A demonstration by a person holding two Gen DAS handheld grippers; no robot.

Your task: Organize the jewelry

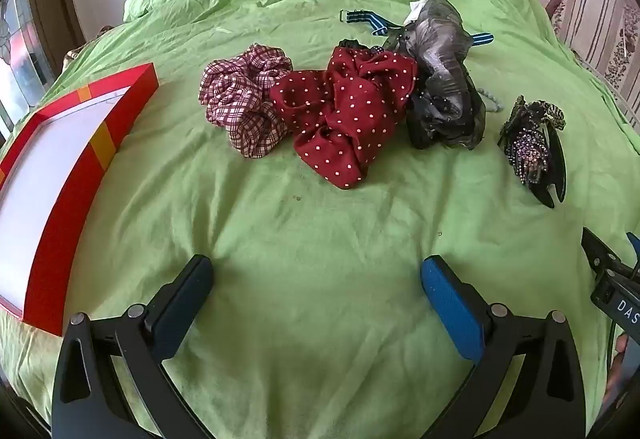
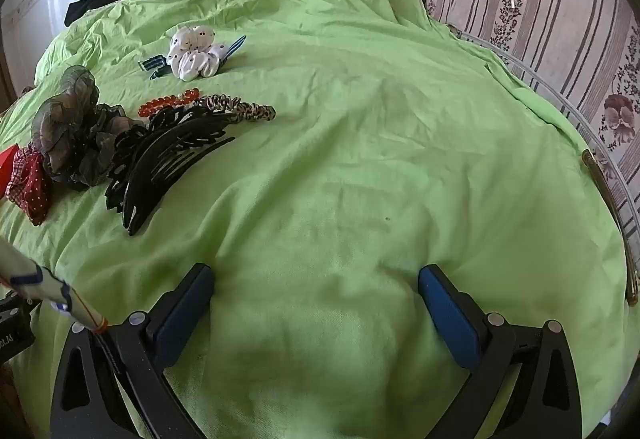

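**Green bedsheet spread with hair pieces, both grippers wide and empty**

Green cotton bedsheet (image 1: pixel 320 231) serving as the sorting surface, with everything laid out loose and in reach. Toward the left edge — a red gift box (image 1: pixel 60 175), shallow, white inside, nothing in it, open side up; probably set there as the destination. Just right of it, well apart from the box wall: a plaid scrunchie (image 1: pixel 244 103) touching a red polka-dot scrunchie (image 1: pixel 348 119), which in turn leans against a grey sheer scrunchie (image 1: pixel 444 87). Behind the grey one, a blue striped band (image 1: pixel 364 19), partly hidden. Farther right, lying by itself, a rhinestone hair claw (image 1: pixel 528 151).

Seen from the right wrist: black hair combs (image 2: pixel 168 159) stacked against the grey scrunchie, an orange bead bracelet (image 2: pixel 170 103) and a leopard-print band (image 2: pixel 240 107) just beyond them, then a white dotted scrunchie (image 2: pixel 192 55) nearer the far edge. Grouped rather than scattered — likely placed so for picking one at a time.

Left gripper (image 1: pixel 316 279): jaws spread as wide as they go, blue pads over bare sheet near the near edge, nothing between them, nothing touched. Right gripper (image 2: pixel 316 279): likewise fully spread, holding nothing, angled down at bare sheet, well clear of the pile.

Judged as nothing boxed yet.
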